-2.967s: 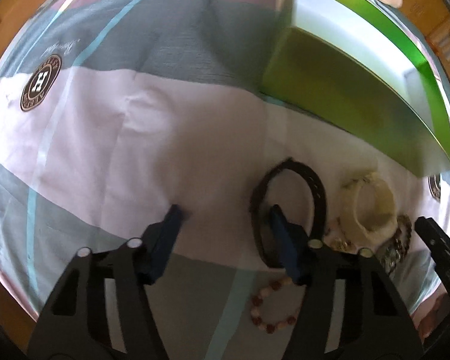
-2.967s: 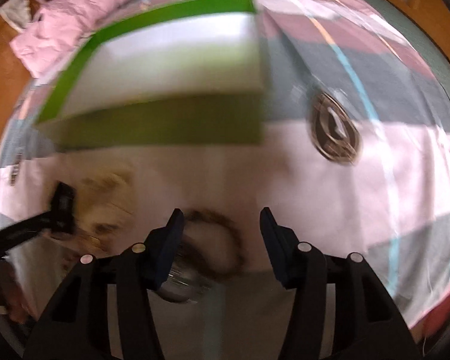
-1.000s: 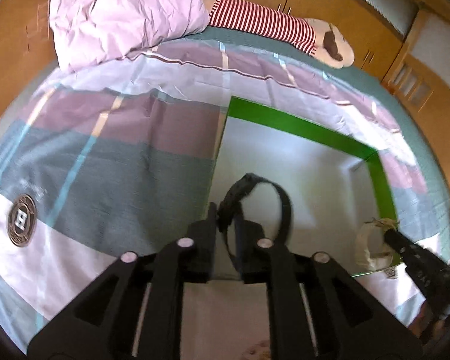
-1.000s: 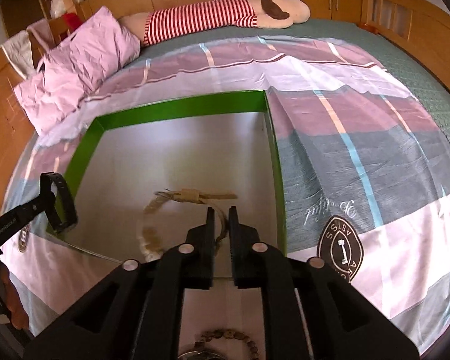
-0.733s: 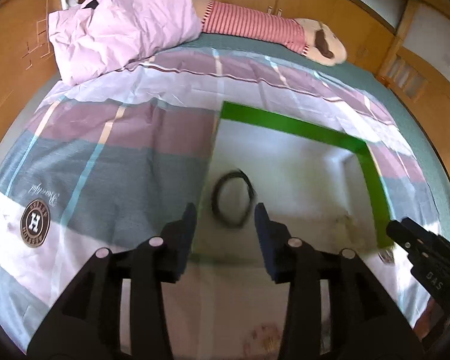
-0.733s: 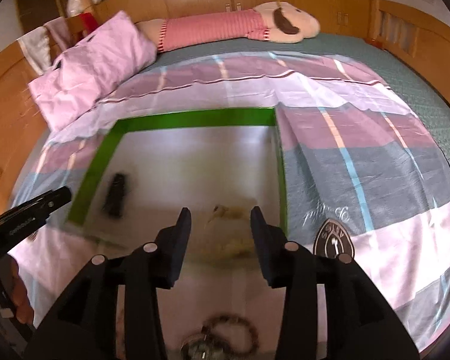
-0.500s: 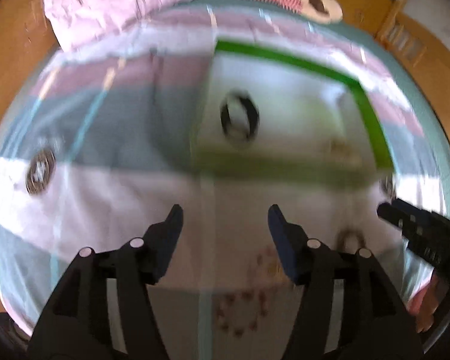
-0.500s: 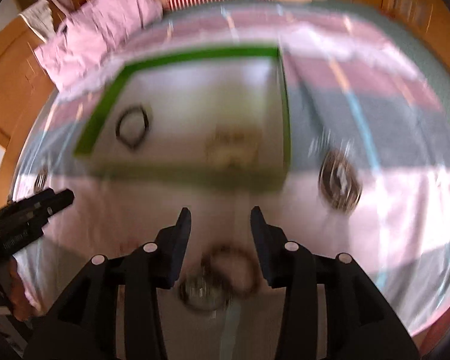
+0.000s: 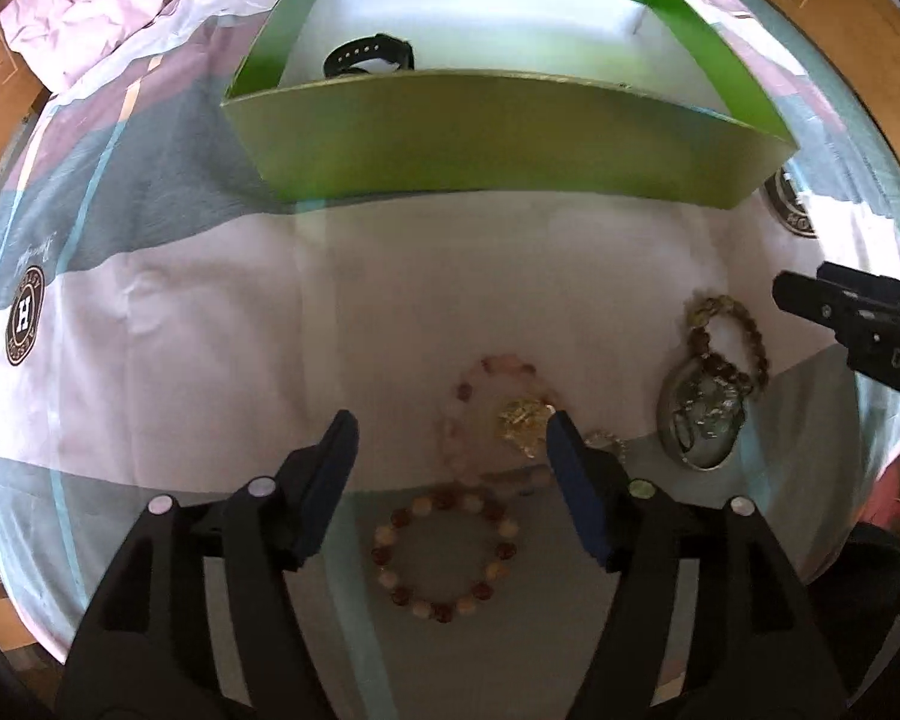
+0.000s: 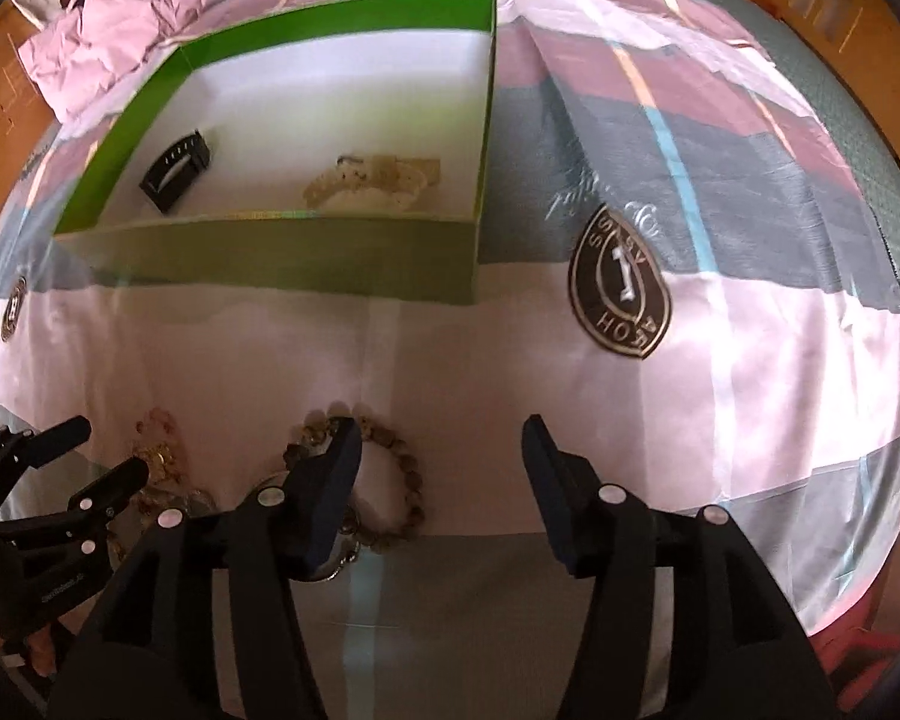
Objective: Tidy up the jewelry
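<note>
The left gripper [image 9: 447,441] hangs spread wide and empty over the bedsheet [image 9: 210,330], one blue finger just beside the gold charm [image 9: 525,417] of a pale pink bead bracelet [image 9: 480,396]. A brown-and-cream bead bracelet [image 9: 444,552] lies nearer, between the gripper's arms. To lift the pink one cleanly, I would lower the fingers astride a single run of beads away from the charm, then close gently so the strand does not roll out or drag its neighbour.

The right gripper [image 10: 441,450] is likewise parted wide and carries nothing; its left finger overlaps a dark bead bracelet [image 10: 402,480] in view, though contact cannot be judged. That bracelet is looped onto an oval grey pendant [image 9: 699,420].

Beyond them stands the green box [image 10: 282,270], where a black watch band [image 10: 174,171] and a cream bracelet [image 10: 378,180] already lie well apart on the white floor.
</note>
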A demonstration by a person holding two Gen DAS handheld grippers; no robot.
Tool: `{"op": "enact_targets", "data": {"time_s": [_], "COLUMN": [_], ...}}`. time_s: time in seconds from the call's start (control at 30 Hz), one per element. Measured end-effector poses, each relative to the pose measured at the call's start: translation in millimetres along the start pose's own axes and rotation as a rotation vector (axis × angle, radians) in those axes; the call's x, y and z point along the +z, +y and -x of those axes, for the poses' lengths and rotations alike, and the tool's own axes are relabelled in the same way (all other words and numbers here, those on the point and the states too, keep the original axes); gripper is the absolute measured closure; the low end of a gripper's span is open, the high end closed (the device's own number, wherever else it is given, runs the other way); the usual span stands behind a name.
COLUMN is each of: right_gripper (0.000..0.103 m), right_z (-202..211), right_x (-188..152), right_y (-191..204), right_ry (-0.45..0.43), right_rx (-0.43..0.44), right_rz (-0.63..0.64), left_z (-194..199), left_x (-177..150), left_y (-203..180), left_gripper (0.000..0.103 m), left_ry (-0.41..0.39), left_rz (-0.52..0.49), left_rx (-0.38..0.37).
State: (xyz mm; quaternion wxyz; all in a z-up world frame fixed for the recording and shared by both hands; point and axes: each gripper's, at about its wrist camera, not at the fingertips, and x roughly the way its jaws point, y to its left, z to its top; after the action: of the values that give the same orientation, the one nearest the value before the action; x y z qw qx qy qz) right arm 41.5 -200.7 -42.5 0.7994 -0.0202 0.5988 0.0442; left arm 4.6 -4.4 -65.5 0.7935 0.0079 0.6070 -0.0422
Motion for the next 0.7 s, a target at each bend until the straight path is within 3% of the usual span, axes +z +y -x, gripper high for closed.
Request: {"op": "enact_targets", "data": {"time_s": [0.1, 0.17, 0.33, 0.37, 0.4, 0.43, 0.47, 0.57, 0.7], "right_gripper": [0.049, 0.059, 0.064, 0.068, 0.084, 0.093, 0.096, 0.096, 0.096], "right_z": [-8.7, -16.3, -34.4, -36.2, -36.2, -34.7, -32.4, -23.4, -1.0], "right_x": [-5.3, -8.5, -12.7, -12.6, -12.1, -10.9, -9.4, -4.4, 1.4], "right_y": [3.3, 8.7, 17.0, 18.2, 18.4, 18.5, 17.7, 9.8, 1.4], "right_ry": [0.028, 0.058, 0.109, 0.106, 0.099, 0.086, 0.075, 0.032, -0.035], "right_rx": [0.016, 0.029, 0.019, 0.012, 0.008, -0.005, -0.008, -0.018, 0.036], "right_rz": [0.021, 0.046, 0.067, 0.072, 0.071, 0.073, 0.068, 0.025, -0.025], "left_z": [0.4, 2.2, 0.8, 0.9, 1.3, 1.9, 3.0, 4.9, 5.5], "left_x": [4.6, 7.0, 9.5, 10.5, 11.2, 11.9, 11.8, 10.1, 10.9], "left_y": [10.6, 19.9, 32.9, 33.3, 33.9, 34.4, 35.5, 39.6, 49.4], "left_gripper": [0.036, 0.036, 0.035, 0.035, 0.035, 0.035, 0.034, 0.033, 0.033], "left_ry": [0.001, -0.001, 0.013, 0.014, 0.013, 0.012, 0.009, 0.000, -0.002], "left_rz": [0.037, 0.065, 0.104, 0.104, 0.103, 0.104, 0.107, 0.126, 0.154], "left_rx": [-0.006, -0.009, -0.010, -0.010, -0.010, -0.010, -0.011, -0.005, 0.021]}}
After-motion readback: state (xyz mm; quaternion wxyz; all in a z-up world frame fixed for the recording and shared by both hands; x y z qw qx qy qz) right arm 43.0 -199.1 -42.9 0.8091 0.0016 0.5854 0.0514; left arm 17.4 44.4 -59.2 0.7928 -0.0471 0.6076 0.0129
